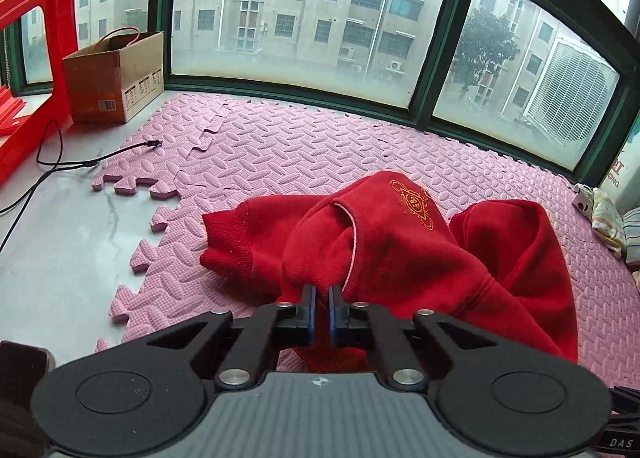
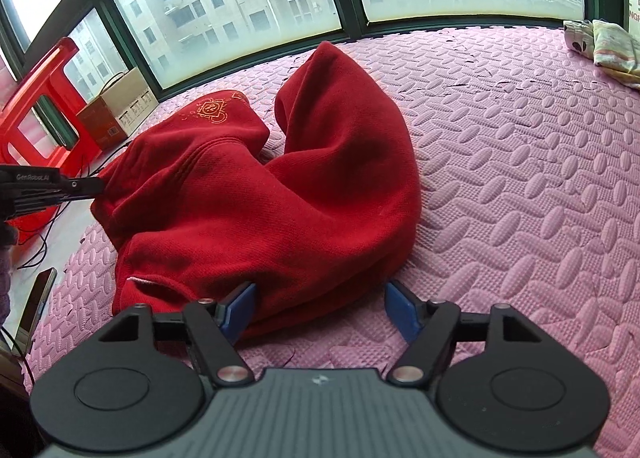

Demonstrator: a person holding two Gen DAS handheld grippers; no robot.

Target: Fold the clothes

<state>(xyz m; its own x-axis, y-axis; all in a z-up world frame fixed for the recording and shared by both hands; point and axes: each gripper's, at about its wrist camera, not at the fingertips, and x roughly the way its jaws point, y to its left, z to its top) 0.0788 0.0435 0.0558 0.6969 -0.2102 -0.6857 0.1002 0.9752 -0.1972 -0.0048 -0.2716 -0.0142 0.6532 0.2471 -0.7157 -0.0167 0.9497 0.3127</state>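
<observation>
Currently, at far left, a red plastic stool (image 1: 44,38) and a cardboard box (image 1: 116,78) with a barcode label stand by the window; its print is too small to read. A black cable (image 1: 80,162) runs across the pale floor onto the pink foam mat (image 1: 300,146).

The red sweater (image 1: 380,242) lies crumpled on that mat, gold emblem up, its bulk running left to right directly ahead of both tools. The left gripper (image 1: 322,298) has its pads nearly together, pinching a fold of the garment's near edge. In the right view it reads "GenRobot.AI".

The right gripper (image 2: 320,310) stands spread wide at the sweater's near hem, left pad touching cloth, right pad over bare mat. Judged nearest that hem, it would need to close there.
</observation>
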